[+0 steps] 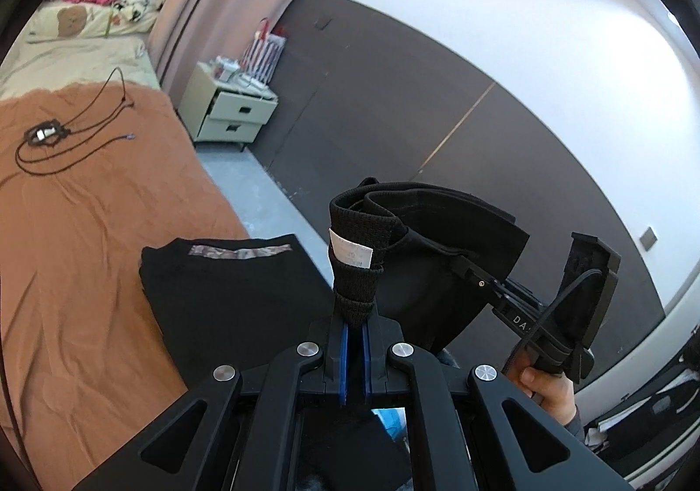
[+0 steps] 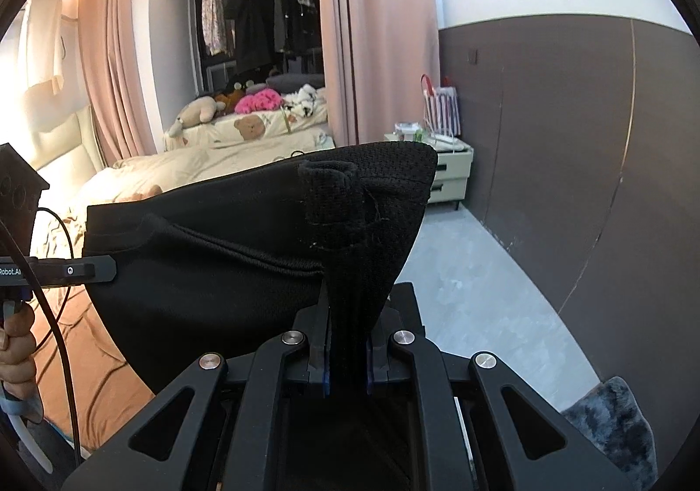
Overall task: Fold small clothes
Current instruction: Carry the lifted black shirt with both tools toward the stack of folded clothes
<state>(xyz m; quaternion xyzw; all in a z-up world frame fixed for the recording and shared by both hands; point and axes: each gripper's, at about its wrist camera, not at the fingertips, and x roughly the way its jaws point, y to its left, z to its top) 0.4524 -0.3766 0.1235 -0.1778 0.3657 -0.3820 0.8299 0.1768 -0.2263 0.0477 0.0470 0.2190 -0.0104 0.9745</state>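
Two grippers, one black garment held aloft.
Your left gripper (image 1: 354, 316) and right gripper (image 2: 348, 316) each pinch an edge of the black garment (image 2: 227, 263), stretched between them above the brown bedspread (image 1: 87, 228), near the folded black clothes (image 1: 227, 294).

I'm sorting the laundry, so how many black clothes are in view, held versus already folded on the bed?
Held between both tools: 1, the black garment, pinched by the left tool and the right tool.
Folded on the orange bedspread: 1, the folded black garment.
Total: 2
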